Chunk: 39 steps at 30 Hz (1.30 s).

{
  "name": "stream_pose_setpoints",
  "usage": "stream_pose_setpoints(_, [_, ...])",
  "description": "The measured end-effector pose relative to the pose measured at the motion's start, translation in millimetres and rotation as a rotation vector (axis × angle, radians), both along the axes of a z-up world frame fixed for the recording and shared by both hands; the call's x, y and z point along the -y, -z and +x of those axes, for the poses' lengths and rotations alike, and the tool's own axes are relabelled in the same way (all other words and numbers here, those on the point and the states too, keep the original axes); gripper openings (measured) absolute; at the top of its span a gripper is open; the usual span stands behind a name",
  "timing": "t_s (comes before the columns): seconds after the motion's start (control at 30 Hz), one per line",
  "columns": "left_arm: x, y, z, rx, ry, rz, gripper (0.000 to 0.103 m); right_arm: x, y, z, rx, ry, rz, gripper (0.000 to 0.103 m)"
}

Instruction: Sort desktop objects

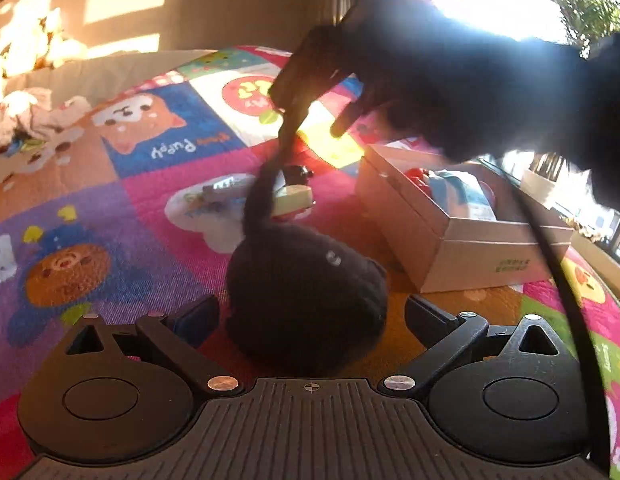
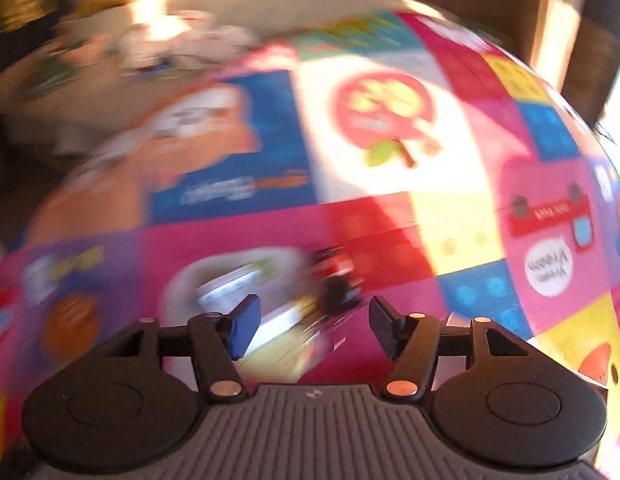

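Black pouch w/ strap (image 1: 305,296) lies near centre on mat; small items (image 1: 245,196) beyond; open cardboard box (image 1: 458,232) right, part-filled.

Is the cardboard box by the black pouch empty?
No, the open cardboard box right of the black pouch in the left wrist view already holds things, among them something red and a blue and white pack.

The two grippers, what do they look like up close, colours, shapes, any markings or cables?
Both are black: a ribbed grey-black base, two round black discs, angled linkage arms with shiny metal pivot pins. The left gripper carries a small crosshair mark; a black cable runs past it. The right gripper has one blue finger pad, the other black and ridged.
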<state>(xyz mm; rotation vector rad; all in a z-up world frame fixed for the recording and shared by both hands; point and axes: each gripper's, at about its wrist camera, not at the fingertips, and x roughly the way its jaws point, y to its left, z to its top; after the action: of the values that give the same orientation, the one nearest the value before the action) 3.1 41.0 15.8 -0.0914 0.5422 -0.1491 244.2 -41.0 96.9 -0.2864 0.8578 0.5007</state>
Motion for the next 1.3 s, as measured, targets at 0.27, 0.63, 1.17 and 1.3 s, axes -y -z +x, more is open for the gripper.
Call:
stream_pose_setpoints(0.27, [-11, 2, 2, -0.015, 0.004, -0.072, 0.102, -24, 59, 70, -0.155, 0.141, 0.027, 0.038])
stream_pose_setpoints(0.63, [-13, 2, 2, -0.011, 0.014, -0.081, 0.102, 59, -34, -60, -0.076, -0.121, 0.231, 0.031])
stream_pose_setpoints(1.17, [14, -1, -8, 0.001, -0.044, 0.124, 0.102, 224, 15, -205, 0.093, 0.067, 0.237, 0.052])
stream_pose_setpoints(1.3, [16, -1, -4, -0.014, -0.042, 0.138, 0.102, 274, 4, -199, 0.229, 0.309, 0.352, 0.079])
